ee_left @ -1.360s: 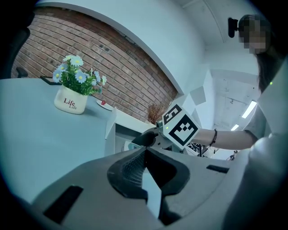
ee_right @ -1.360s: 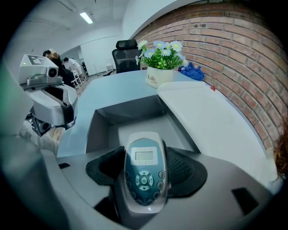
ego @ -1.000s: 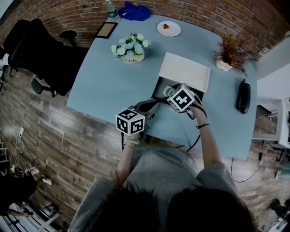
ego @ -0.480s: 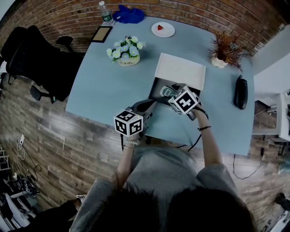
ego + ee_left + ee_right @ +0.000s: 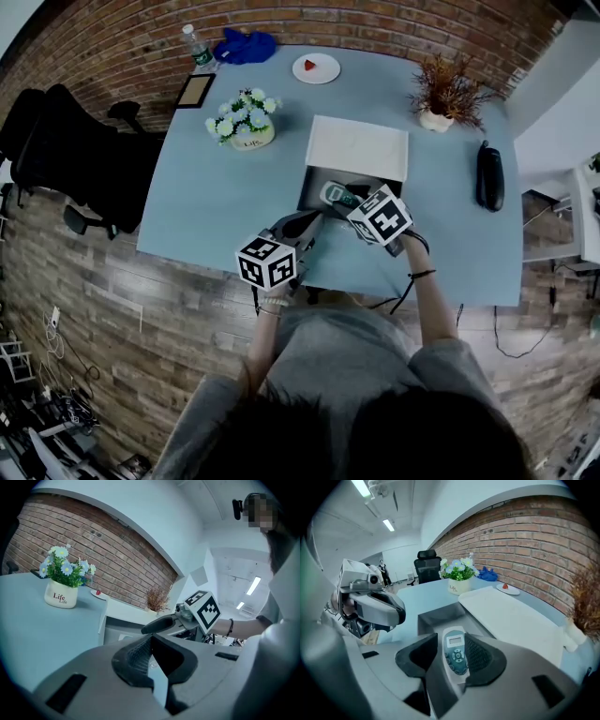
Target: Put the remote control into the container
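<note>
Since a second ago, your right tongs (image 5: 453, 644) have been drawing back a little toward the lower right of the head view, while the desk (image 5: 216, 197) has been sliding leftward in that view as your head shifts.

The dark container (image 5: 314, 199) is sitting open at the middle of the desk, with its pale lid (image 5: 358, 148) lying flat behind it. Your left tongs (image 5: 151, 641) are hovering at the lower left of the container, closed and carrying nothing.

Your right tongs are closing with the remote control (image 5: 453, 654) lying between the jaws. The pad at frame right is touching it, and a sliver of gap is still showing at the other pad. The remote is sitting in or just over the near end of the container; whether it is resting on the floor there cannot be told.

The remote is looking light and stiff, with a smooth plastic shell that is likely slippery. You are probably best pinching it across its long side edges near mid-length, keeping off the screen and buttons.
</note>
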Motion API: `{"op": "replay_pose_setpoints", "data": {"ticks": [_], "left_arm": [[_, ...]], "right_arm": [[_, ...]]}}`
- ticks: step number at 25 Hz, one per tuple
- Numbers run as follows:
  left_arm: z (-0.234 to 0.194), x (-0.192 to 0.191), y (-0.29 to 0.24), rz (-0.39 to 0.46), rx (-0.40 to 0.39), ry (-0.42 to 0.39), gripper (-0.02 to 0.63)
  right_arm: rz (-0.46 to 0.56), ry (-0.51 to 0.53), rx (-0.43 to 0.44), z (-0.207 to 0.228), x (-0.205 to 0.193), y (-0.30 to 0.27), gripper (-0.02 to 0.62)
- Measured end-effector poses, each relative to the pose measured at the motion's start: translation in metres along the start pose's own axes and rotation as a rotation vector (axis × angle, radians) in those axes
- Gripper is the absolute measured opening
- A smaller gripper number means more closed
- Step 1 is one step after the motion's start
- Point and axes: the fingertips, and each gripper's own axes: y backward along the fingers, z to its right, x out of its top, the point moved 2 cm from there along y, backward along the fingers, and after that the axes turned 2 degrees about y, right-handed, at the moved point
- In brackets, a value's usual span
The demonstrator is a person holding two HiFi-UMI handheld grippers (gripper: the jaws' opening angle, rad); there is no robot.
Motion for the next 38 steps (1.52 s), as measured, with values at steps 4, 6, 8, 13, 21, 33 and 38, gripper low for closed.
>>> {"op": "replay_pose_setpoints", "data": {"ticks": [4,6,8,13,21,33,38], "left_arm": [[0.007,0.004,0.004,0.009,-0.002,-0.017,0.003],[0.009,0.008,0.006,0.02,0.001,-0.027,0.003],[0.011,0.012,0.009,0.03,0.003,-0.037,0.003],[0.016,0.02,0.016,0.059,0.006,-0.055,0.003],[0.032,0.033,0.028,0.098,-0.003,-0.097,0.003],[0.061,0.056,0.038,0.152,-0.048,-0.181,0.003],[0.067,0.062,0.039,0.163,-0.053,-0.208,0.003]], "right_arm": [[0.059,-0.024,-0.009,-0.006,0.003,0.011,0.132],[0.1,-0.041,-0.012,-0.01,0.007,0.017,0.104],[0.141,-0.062,-0.013,-0.014,0.011,0.023,0.073],[0.238,-0.078,-0.035,-0.022,0.025,0.04,0.026],[0.441,-0.136,-0.108,-0.036,0.052,0.082,0.002],[0.592,-0.124,-0.228,-0.051,0.065,0.126,-0.002],[0.604,-0.123,-0.235,-0.051,0.064,0.127,-0.002]]}}
